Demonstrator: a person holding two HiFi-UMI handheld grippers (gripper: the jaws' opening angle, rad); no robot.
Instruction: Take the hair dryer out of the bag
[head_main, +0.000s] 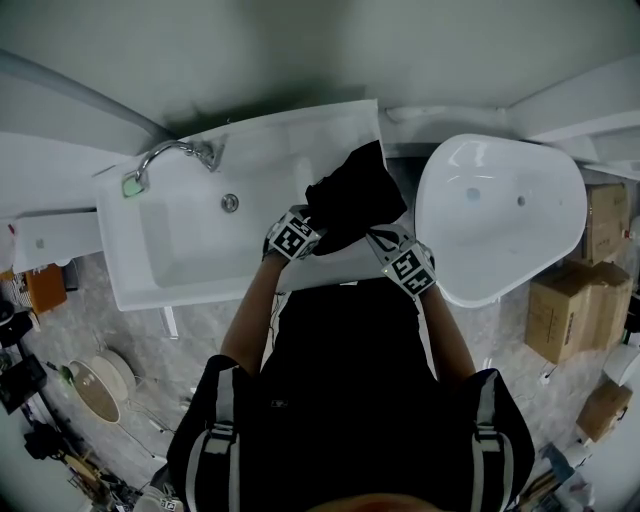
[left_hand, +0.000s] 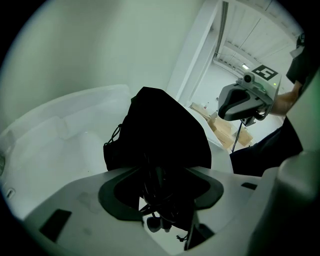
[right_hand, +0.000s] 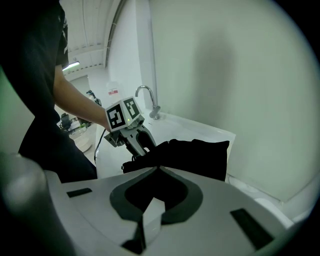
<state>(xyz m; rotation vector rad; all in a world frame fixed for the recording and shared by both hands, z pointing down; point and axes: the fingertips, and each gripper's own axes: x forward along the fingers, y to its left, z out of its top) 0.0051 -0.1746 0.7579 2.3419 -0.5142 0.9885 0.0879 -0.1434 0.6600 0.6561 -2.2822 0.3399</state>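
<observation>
The bag (head_main: 352, 195) sits on the right end of the sink (head_main: 180, 250), whose faucet (head_main: 170, 152) stands at its far left. The left tool (head_main: 312, 218) is at the bag's near left and the right tool (head_main: 378, 236) at its near right. A tub (head_main: 500, 210) lies right of the bag, with boxes (head_main: 565, 315) further right.

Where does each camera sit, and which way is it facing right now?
Head view: on the person's head, looking steeply down at the sink and the black bag on its right end; forearms, torso, left gripper and right gripper show.
Left gripper view: on the left gripper, facing the bag, cords between its open jaws; the right hand shows.
Right gripper view: on the right gripper, shut on the bag's edge, facing the faucet; the left arm shows.
Shared: both gripper views show the bag and the other gripper.
</observation>
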